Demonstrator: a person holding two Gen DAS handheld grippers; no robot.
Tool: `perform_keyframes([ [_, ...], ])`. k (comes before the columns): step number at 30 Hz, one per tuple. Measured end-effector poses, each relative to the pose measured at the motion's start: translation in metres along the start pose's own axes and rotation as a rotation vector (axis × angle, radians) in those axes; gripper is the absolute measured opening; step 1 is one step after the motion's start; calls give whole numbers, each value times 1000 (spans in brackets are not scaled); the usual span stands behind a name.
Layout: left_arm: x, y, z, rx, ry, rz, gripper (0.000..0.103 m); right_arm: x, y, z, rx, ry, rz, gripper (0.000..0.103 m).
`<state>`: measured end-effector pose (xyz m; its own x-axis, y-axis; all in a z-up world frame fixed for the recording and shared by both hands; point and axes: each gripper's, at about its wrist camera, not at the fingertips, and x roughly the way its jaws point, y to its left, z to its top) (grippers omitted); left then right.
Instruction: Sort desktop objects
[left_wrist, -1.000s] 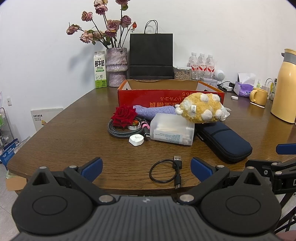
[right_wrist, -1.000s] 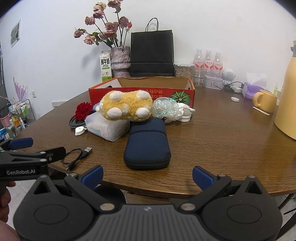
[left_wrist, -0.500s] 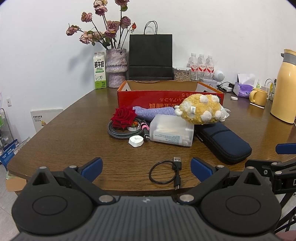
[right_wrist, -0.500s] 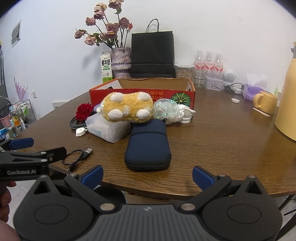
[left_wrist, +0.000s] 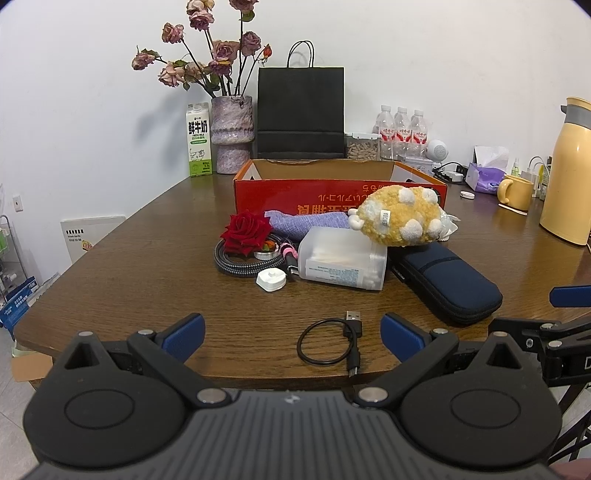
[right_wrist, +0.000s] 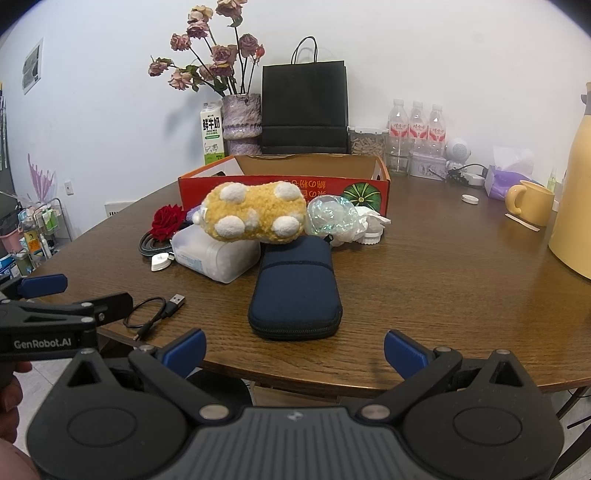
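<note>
A pile of objects lies before an open red cardboard box (left_wrist: 332, 192) (right_wrist: 288, 182): a yellow plush toy (left_wrist: 399, 216) (right_wrist: 255, 212), a clear plastic box (left_wrist: 341, 264) (right_wrist: 214, 254), a navy zip case (left_wrist: 447, 280) (right_wrist: 295, 288), a red rose (left_wrist: 245, 232), a braided cable (left_wrist: 236, 264), a white charger (left_wrist: 271, 280), a purple cloth (left_wrist: 306, 223) and a crinkled clear wrapper (right_wrist: 330, 219). A short black USB cable (left_wrist: 332, 343) (right_wrist: 155, 312) lies near the front edge. My left gripper (left_wrist: 291, 334) is open and empty at that edge. My right gripper (right_wrist: 295, 345) is open and empty before the navy case.
At the back stand a vase of dried roses (left_wrist: 232, 136), a milk carton (left_wrist: 198, 140), a black paper bag (left_wrist: 300, 110) and water bottles (left_wrist: 402, 129). A yellow mug (right_wrist: 530, 199) and yellow thermos (left_wrist: 569, 173) stand at the right. The round table's front edge (right_wrist: 295, 380) is just under my fingers.
Both grippers have drifted slightly closer to the table; the objects look a little nearer. Nothing on the table has moved and both grippers stay open.
</note>
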<state>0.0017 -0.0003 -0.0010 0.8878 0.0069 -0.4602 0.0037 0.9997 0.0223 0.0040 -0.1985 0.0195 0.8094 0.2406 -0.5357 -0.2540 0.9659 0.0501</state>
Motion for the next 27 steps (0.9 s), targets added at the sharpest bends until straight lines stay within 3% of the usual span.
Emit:
perform_keyframes([
  [15,24,-7,-4,20,72,-65,102,16,-4,-3,-4,18,-7,103],
  [22,40,-9,-5,14,120,-84,74,33,-7,1,-3,35,-11,103],
  [25,41,-11,-5,24,115,-83,68,39,-8,2,-1,40,-10,103],
  [27,42,-11,-5,25,112,-85,58,43,-9,2,0,44,-6,103],
])
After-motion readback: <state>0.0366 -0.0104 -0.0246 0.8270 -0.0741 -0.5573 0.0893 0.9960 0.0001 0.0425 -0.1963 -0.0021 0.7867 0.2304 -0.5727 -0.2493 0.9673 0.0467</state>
